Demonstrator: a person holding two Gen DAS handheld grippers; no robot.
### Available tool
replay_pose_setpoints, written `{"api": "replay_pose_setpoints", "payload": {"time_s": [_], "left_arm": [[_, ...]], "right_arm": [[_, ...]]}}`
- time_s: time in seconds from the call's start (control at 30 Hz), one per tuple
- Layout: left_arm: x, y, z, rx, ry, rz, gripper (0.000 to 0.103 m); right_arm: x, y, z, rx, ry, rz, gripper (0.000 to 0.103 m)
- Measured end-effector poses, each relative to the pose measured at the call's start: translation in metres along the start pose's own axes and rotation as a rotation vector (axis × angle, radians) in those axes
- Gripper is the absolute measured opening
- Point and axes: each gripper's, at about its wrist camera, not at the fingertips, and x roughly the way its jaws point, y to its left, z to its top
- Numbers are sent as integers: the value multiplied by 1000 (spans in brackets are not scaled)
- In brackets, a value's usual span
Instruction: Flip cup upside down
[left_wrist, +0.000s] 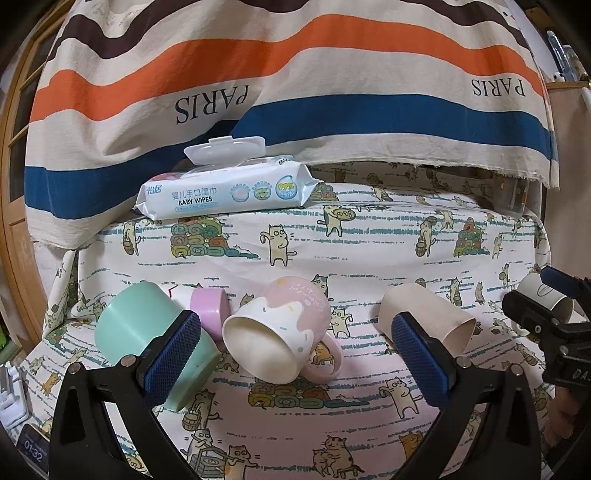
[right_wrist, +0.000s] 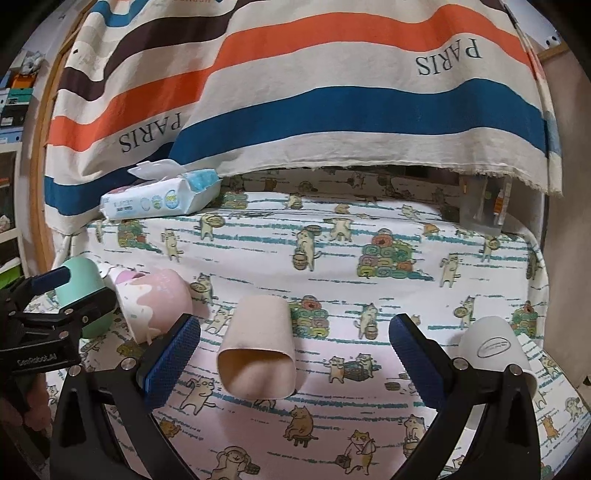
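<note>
A pink and white mug (left_wrist: 284, 328) lies on its side on the cat-print cloth, mouth toward me, between the blue pads of my open left gripper (left_wrist: 291, 354). It also shows at the left of the right wrist view (right_wrist: 155, 302). A beige cup (right_wrist: 258, 354) lies on its side, mouth toward me, between the pads of my open right gripper (right_wrist: 295, 358); it also shows in the left wrist view (left_wrist: 428, 314). Both grippers are empty and hover just short of the cups.
A mint green cup (left_wrist: 147, 332) and a small lilac cup (left_wrist: 208, 306) lie left of the mug. A white paper cup (right_wrist: 495, 354) lies at the right. A baby wipes pack (left_wrist: 229, 188) sits at the back under a striped PARIS cloth (left_wrist: 295, 92).
</note>
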Motion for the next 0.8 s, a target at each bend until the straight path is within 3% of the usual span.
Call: {"api": "replay_pose_setpoints", "payload": {"time_s": [0.8], "left_arm": [[1, -3, 0, 10, 11, -20, 103]], "right_arm": [[-1, -1, -1, -12, -2, -19, 103]]}}
